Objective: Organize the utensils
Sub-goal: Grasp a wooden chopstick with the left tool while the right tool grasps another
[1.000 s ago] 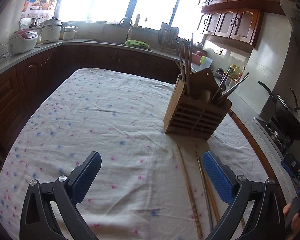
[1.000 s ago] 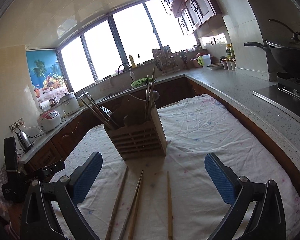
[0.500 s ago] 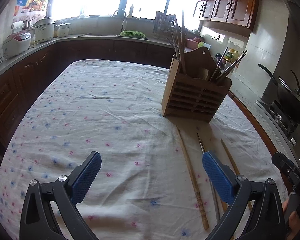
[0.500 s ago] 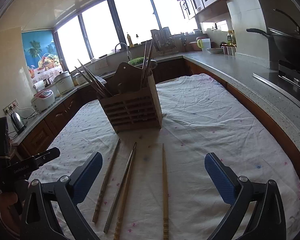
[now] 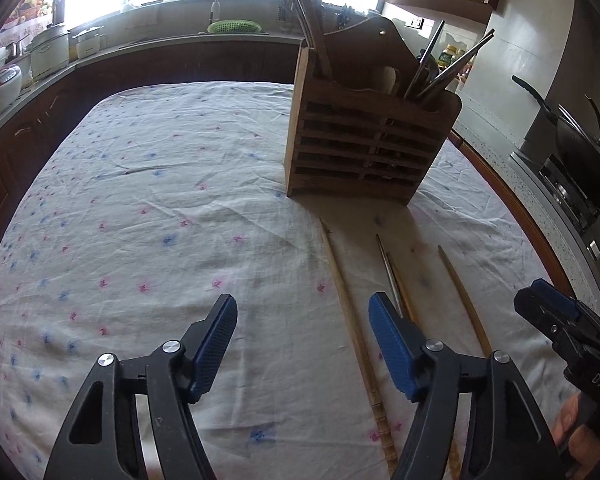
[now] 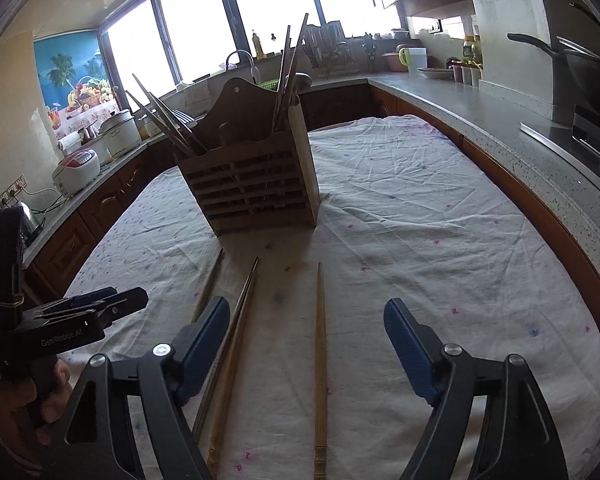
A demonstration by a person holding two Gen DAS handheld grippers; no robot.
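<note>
Both grippers, left (image 5: 303,344) and right (image 6: 306,346), hang spread wide and empty over the tablecloth (image 6: 440,240). Four chopsticks lie loose below; the lone bamboo chopstick (image 6: 320,360) sits at 12 o'clock between the right fingers. Best to drop straight, pinch mid-shaft, lift level. Wooden holder (image 6: 256,184) stands beyond at 11 o'clock, already holding utensils.
</note>
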